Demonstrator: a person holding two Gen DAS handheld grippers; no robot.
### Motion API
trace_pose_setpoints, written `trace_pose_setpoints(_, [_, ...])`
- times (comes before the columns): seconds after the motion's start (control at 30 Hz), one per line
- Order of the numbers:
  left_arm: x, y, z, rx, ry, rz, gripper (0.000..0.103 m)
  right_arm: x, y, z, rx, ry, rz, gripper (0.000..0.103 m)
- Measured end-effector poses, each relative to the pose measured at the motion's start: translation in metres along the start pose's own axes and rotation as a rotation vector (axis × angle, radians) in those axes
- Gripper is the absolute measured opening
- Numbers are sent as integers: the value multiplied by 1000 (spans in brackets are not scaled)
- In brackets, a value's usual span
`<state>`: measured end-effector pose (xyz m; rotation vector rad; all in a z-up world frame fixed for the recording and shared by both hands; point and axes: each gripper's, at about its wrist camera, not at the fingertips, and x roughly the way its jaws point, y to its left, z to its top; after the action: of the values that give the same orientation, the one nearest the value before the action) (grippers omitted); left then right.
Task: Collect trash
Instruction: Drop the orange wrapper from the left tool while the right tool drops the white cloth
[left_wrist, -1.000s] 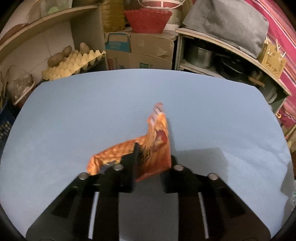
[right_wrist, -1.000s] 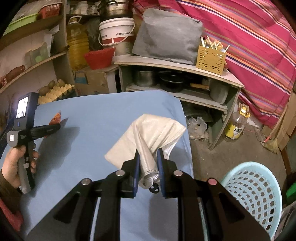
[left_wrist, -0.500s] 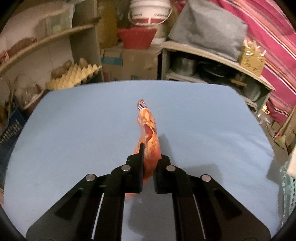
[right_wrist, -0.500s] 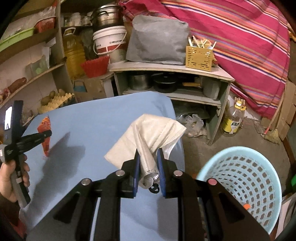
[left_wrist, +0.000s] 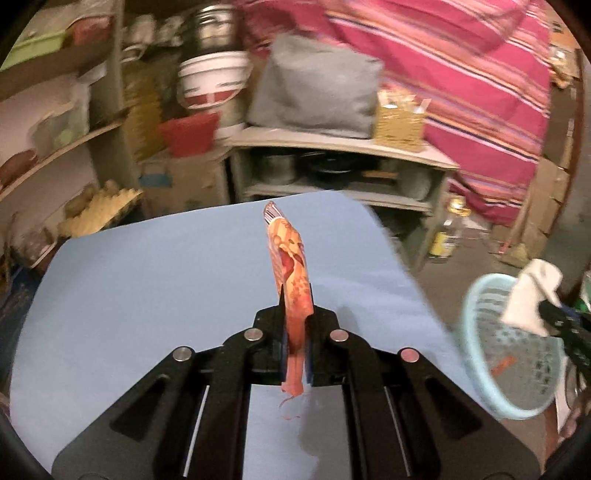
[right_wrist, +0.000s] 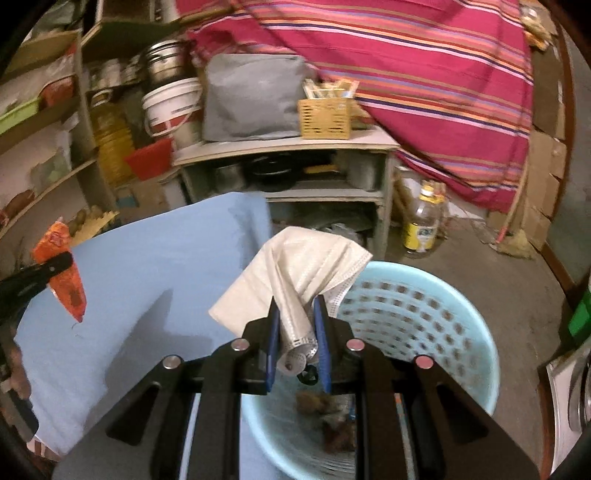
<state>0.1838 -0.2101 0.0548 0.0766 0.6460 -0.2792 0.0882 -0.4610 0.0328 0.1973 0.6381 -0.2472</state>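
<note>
Behind the blue table (right_wrist: 147, 258) I see a low grey shelf unit (right_wrist: 288, 147) with a folded grey cover (right_wrist: 251, 99) and a yellow slotted caddy (right_wrist: 325, 116) of sticks on top, and dark pots (right_wrist: 273, 168) in the compartment below. To its left I make out a white bucket (right_wrist: 168, 107) with a red band, a red basket (right_wrist: 147, 157), a jug of yellow oil (right_wrist: 110, 140) and an egg tray (left_wrist: 99, 212) holding potatoes, all blurred. A red striped blanket (right_wrist: 424, 74) hangs on the right, with a yellow-labelled plastic bottle (right_wrist: 423, 221) standing on the concrete floor (right_wrist: 517, 288) beneath it.
</note>
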Motion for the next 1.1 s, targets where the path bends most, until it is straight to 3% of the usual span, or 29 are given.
trace_pose_setpoints(0.23, [-15,-98,-3,85,-27,-140,4,-9,-65,-4,84,0,-50,18])
trace_pose_setpoints(0.4, [-17,-155,-10,123,-23,-231,4,-8,-90,-7,99,10,-83,18])
trace_pose_setpoints(0.6, [-4,-202,-19,138,1,-302,4,-6,-120,-13,116,23,-141,19])
trace_pose_setpoints(0.77, [18,-221,-25,156,43,-312,6,-2,-133,-14,136,26,-145,19])
trace_pose_setpoints(0.83, [27,-218,-25,147,56,-300,23,-1,-130,-15,127,28,-152,19])
trace_pose_setpoints(0.9, [32,-216,-25,146,52,-285,50,2,-126,-15,108,33,-153,19])
trace_pose_setpoints(1.1, [17,-200,-18,153,-20,-241,82,7,-118,-14,95,48,-150,19])
